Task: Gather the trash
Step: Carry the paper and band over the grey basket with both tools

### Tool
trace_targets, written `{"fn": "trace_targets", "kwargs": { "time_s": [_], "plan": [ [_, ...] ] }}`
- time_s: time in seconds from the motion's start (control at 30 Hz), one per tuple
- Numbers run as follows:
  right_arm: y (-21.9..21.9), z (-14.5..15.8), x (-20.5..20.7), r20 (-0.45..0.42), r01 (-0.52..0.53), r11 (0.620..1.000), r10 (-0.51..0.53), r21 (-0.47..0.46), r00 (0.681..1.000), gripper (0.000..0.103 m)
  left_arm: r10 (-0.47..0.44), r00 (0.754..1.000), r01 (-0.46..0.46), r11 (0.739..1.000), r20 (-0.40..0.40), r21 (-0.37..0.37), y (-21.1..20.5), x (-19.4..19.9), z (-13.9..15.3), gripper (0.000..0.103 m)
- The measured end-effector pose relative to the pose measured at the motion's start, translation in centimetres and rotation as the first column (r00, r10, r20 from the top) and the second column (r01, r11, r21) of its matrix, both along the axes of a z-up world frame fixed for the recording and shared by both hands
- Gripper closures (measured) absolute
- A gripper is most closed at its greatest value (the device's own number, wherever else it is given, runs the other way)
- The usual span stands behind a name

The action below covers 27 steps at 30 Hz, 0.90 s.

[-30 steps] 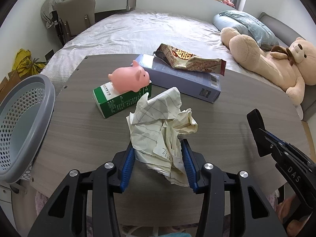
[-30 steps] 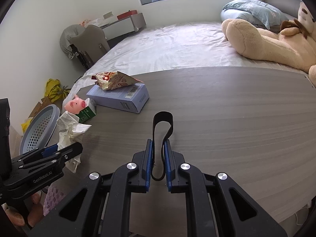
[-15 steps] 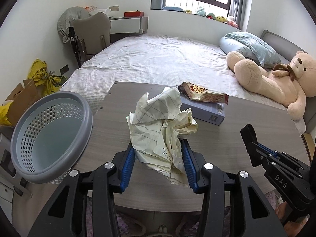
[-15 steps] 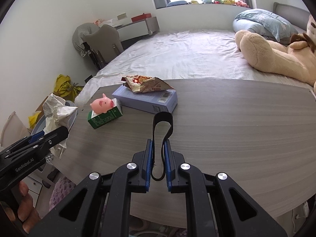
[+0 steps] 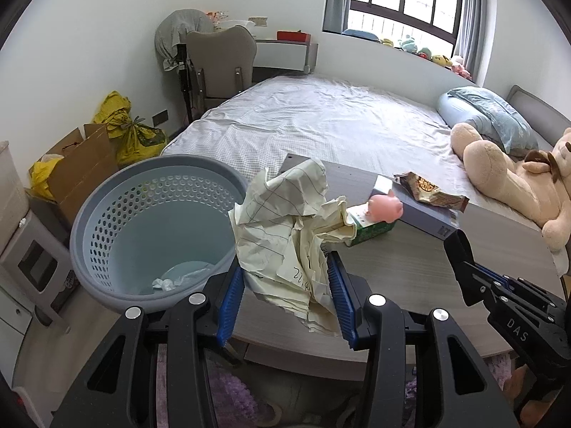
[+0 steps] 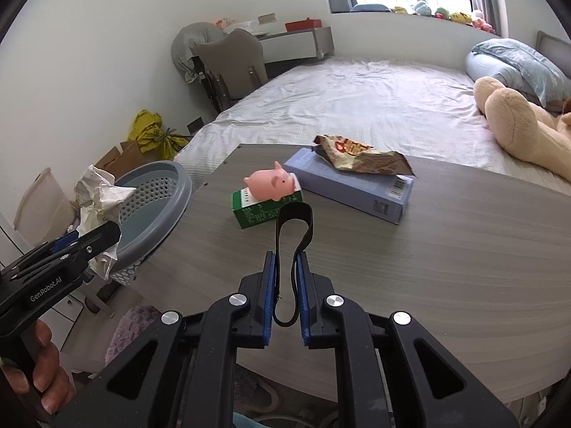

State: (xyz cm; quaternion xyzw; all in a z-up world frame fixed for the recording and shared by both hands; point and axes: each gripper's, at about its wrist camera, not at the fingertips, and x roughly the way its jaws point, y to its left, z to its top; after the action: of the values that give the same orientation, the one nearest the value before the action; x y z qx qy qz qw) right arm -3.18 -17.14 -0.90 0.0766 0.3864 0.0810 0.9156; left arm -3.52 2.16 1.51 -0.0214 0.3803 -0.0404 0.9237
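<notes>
My left gripper (image 5: 285,281) is shut on a crumpled lined paper (image 5: 289,228) and holds it in the air beside the right rim of the grey perforated basket (image 5: 107,221). The basket holds a small white scrap (image 5: 167,281) at its bottom. The paper (image 6: 96,199) and basket (image 6: 160,199) also show at the left of the right wrist view. My right gripper (image 6: 287,267) is shut on a black band loop (image 6: 294,235) above the wooden table (image 6: 446,249). A crumpled snack wrapper (image 6: 360,158) lies on a blue box (image 6: 349,189).
A pink toy pig (image 6: 271,185) sits on a green carton (image 6: 264,210) mid-table. Behind the table is a bed (image 5: 321,121) with a teddy bear (image 5: 514,178). A cardboard box (image 5: 78,171) and yellow bags (image 5: 125,125) stand left of the basket.
My left gripper has carried the paper left off the table edge, level with the basket rim. The right gripper has turned left with the band still held.
</notes>
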Motion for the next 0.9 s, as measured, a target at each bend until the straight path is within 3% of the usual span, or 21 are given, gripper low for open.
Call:
{"fn": "trace_targets", "kwargs": {
  "time_s": [0.9],
  "plan": [
    [12.5, 0.9, 4.5, -0.02, -0.244, 0.968, 0.243, -0.055, 0.97, 0.091, 0.217, 0.976, -0.217, 0.976, -0.016, -0.031, 11.1, 0.2, -1.0, 0.059]
  ]
}}
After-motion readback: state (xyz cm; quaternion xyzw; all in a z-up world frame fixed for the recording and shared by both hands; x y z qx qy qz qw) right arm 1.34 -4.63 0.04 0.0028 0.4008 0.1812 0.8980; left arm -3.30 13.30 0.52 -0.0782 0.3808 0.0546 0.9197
